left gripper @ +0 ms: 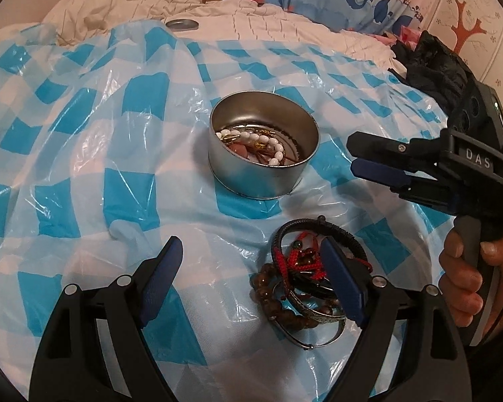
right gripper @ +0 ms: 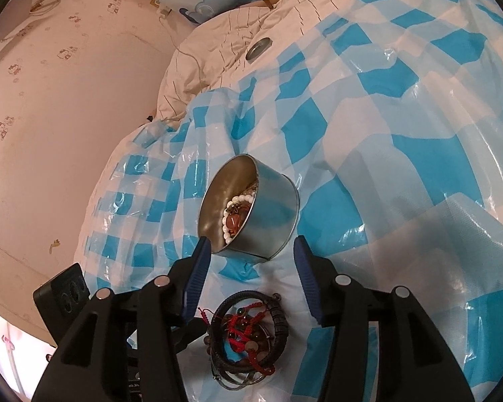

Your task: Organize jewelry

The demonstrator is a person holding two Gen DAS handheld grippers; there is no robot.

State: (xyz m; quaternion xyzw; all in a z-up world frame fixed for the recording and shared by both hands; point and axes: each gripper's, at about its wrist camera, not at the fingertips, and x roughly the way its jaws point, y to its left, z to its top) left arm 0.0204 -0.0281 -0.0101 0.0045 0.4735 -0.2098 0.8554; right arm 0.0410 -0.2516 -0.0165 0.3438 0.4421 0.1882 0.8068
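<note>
A round metal tin (left gripper: 263, 174) stands on a blue-and-white checked plastic sheet. It holds a white bead bracelet (left gripper: 274, 145) and other jewelry. In front of it lies a pile of bracelets (left gripper: 313, 274): black cord, red string, brown beads, a metal bangle. My left gripper (left gripper: 251, 261) is open and empty, its right finger over the pile. My right gripper (left gripper: 355, 157) hovers right of the tin. In the right wrist view it (right gripper: 251, 248) is open and empty, with the tin (right gripper: 251, 207) just beyond its tips and the pile (right gripper: 248, 335) below between its fingers.
The sheet (left gripper: 84, 134) covers a rumpled white quilt (left gripper: 218, 16). A metal lid (left gripper: 182, 24) lies on the quilt at the back. Dark cloth (left gripper: 432, 63) sits at the right. A pink wall (right gripper: 50, 117) runs along the bed's side.
</note>
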